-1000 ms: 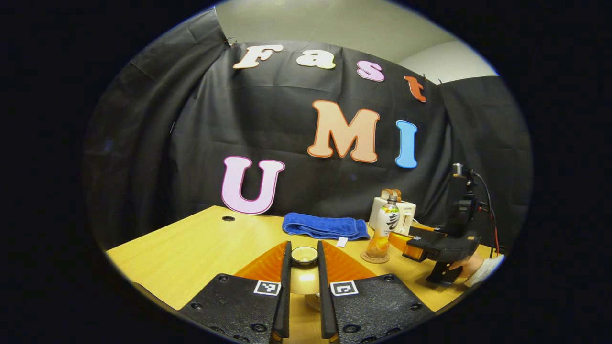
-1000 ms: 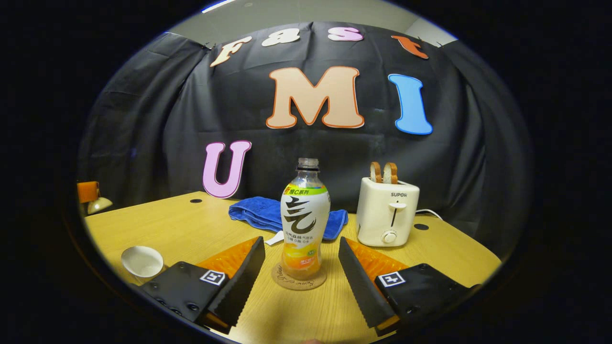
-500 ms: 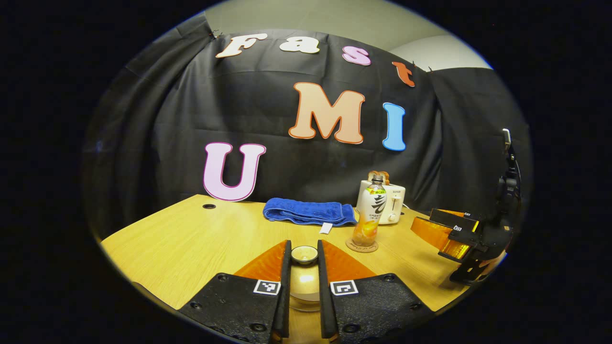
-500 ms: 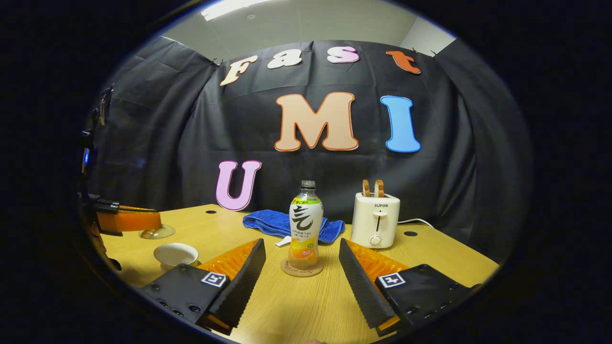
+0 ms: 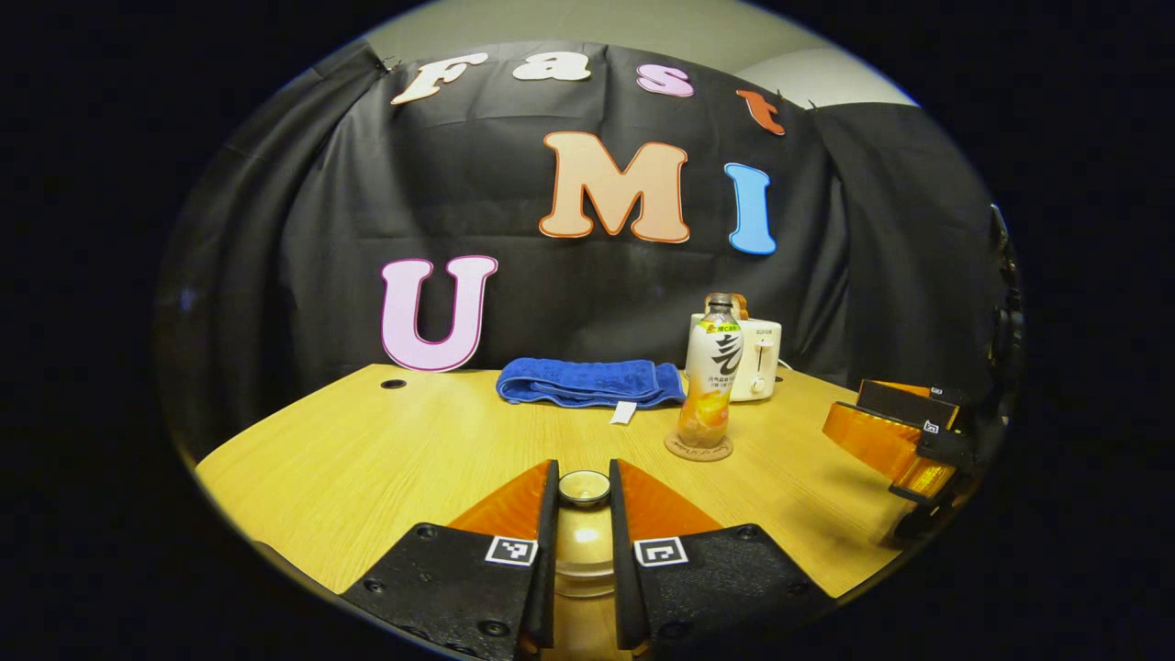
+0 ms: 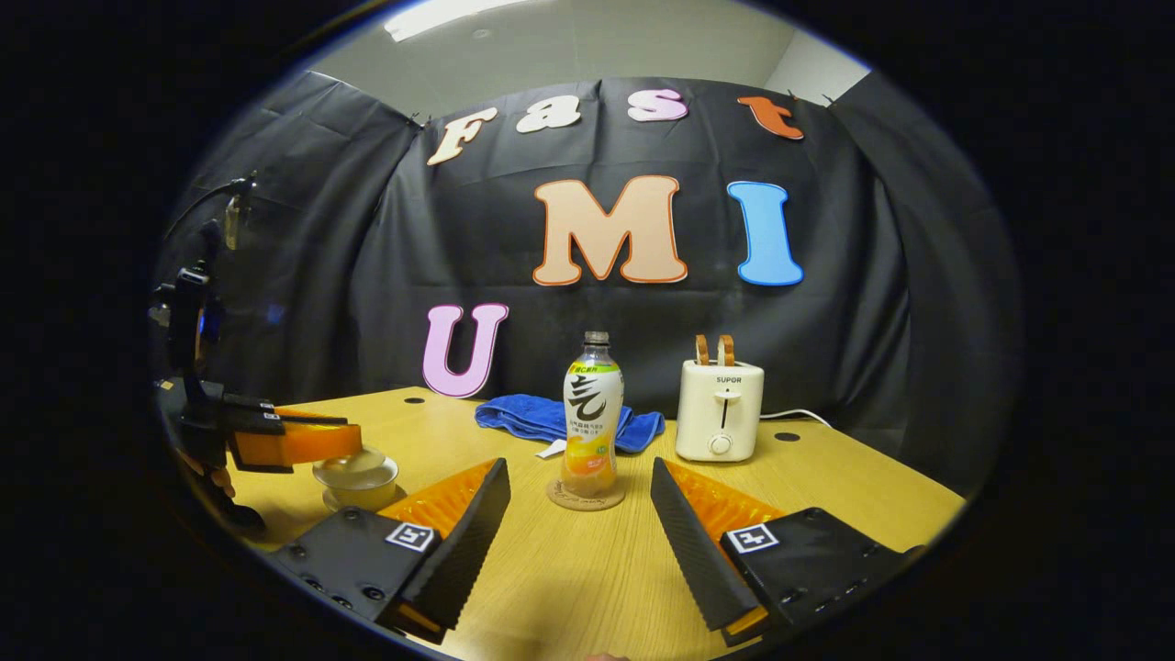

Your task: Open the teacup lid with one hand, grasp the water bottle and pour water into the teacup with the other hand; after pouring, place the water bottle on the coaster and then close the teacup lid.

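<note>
Lower the left gripper (image 5: pixel 584 500), pinching the lid knob (image 5: pixel 584 487), squarely onto the teacup (image 6: pixel 357 478); keep right gripper (image 6: pixel 580 514) spread, well back from the water bottle (image 6: pixel 591 424).

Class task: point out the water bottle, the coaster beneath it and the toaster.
water bottle (image 6: pixel 592 408): right gripper view, on its label.
coaster (image 6: pixel 562 500): right gripper view, on its bare left rim.
toaster (image 6: pixel 721 413): right gripper view, on its front.

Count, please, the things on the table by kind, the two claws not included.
Water bottle: 1
Coaster: 1
Teacup: 1
Teacup lid: 1
Blue towel: 1
Toaster: 1
Total: 6
</note>
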`<act>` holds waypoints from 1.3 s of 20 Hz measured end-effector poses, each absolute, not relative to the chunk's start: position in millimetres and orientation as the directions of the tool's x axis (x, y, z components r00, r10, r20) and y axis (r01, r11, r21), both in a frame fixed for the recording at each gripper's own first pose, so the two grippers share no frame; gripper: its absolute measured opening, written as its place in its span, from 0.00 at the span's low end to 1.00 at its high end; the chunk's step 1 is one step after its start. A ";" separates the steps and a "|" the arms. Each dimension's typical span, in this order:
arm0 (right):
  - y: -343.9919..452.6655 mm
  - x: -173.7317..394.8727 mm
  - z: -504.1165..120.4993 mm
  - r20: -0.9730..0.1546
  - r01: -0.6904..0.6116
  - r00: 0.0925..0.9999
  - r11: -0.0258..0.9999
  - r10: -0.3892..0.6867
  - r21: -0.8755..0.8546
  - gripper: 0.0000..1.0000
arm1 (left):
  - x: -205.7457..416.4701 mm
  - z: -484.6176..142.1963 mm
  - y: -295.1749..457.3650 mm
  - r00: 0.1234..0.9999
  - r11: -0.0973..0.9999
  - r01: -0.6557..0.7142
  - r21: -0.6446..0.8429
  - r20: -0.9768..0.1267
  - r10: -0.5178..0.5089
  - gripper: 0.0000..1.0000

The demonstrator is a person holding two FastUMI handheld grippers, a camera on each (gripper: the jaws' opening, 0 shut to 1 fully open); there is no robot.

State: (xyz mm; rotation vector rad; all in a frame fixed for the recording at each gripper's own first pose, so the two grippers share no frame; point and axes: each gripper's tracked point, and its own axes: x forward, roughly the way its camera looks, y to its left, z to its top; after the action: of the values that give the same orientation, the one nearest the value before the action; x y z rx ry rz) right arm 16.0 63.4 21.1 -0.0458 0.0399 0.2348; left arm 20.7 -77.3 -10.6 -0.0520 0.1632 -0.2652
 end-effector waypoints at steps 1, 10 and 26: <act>63.3 13.8 19.6 -0.050 -0.237 0.971 0.971 0.235 -0.032 0.94 | 22.0 -14.5 -77.1 0.952 0.966 0.252 -0.064 -0.163 -0.259 0.24; 59.1 7.6 19.0 -0.060 -0.236 0.970 0.972 0.235 -0.013 0.94 | 25.0 -25.3 -76.7 0.954 0.971 0.234 -0.038 -0.181 -0.237 0.25; 50.5 -29.3 12.4 -0.056 -0.192 0.979 0.980 0.194 0.046 0.94 | -21.5 1.1 -56.9 0.993 0.993 0.109 -0.037 -0.045 -0.111 0.97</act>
State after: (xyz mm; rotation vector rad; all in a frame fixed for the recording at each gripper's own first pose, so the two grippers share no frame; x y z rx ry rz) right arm -29.3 50.5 12.4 0.0401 0.0608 0.1946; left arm -21.5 -56.9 1.1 -0.0347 0.0465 -0.1101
